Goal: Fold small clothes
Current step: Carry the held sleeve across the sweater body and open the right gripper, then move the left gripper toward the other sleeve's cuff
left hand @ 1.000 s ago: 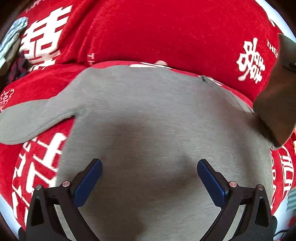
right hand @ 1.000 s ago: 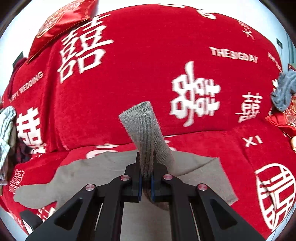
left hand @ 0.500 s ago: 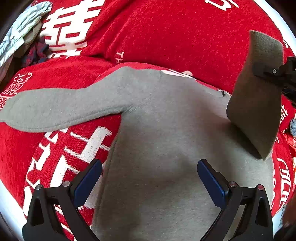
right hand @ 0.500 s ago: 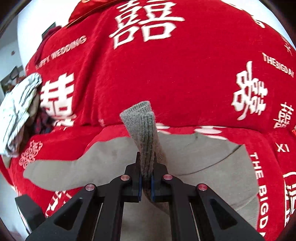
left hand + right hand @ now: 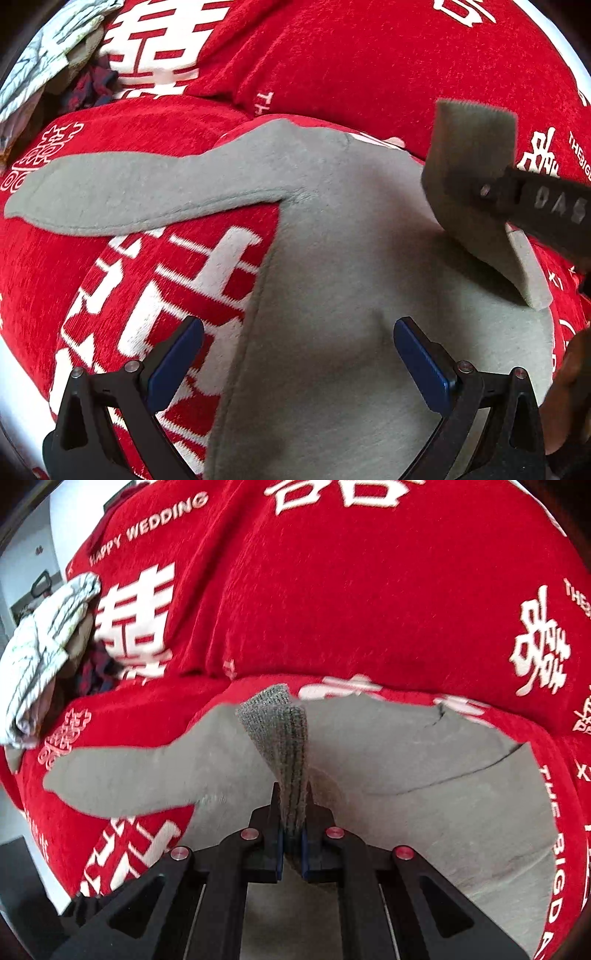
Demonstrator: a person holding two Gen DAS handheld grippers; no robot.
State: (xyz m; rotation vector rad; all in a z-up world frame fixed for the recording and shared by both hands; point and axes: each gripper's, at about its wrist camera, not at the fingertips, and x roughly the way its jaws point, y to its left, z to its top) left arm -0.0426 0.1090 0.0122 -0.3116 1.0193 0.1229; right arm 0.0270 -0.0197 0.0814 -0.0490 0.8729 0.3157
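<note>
Grey sweatshirt (image 5: 351, 280) lies spread flat on a sofa seat draped in a red cover (image 5: 362, 59) printed with white characters and lettering, and in the left wrist view it fills the middle and lower right of the frame. One sleeve (image 5: 122, 195) stretches out flat toward the left edge of the frame, lying on the red fabric. The other sleeve is lifted off the seat: its ribbed cuff (image 5: 472, 147) stands up at the upper right of that view, clamped by the right tool (image 5: 491, 190), whose black body enters from the right edge. In the right wrist view the same cuff (image 5: 280, 738) rises from between the right tool's (image 5: 291, 845) blue pads at the lower centre of the frame, the two fingers pressed tight against the knit, and the garment's body (image 5: 424, 812) spreads behind and to the right of it, with the flat sleeve (image 5: 122, 775) reaching toward the left. The left tool (image 5: 299, 360) sits at the bottom of its own view with its fingers set wide apart and nothing between them; one blue pad (image 5: 177, 363) is over the red cover just beside the garment's side edge, the other over the grey cloth. A pile of other clothes (image 5: 48, 646), pale patterned fabric over darker pieces, rests at the left end of the sofa.
</note>
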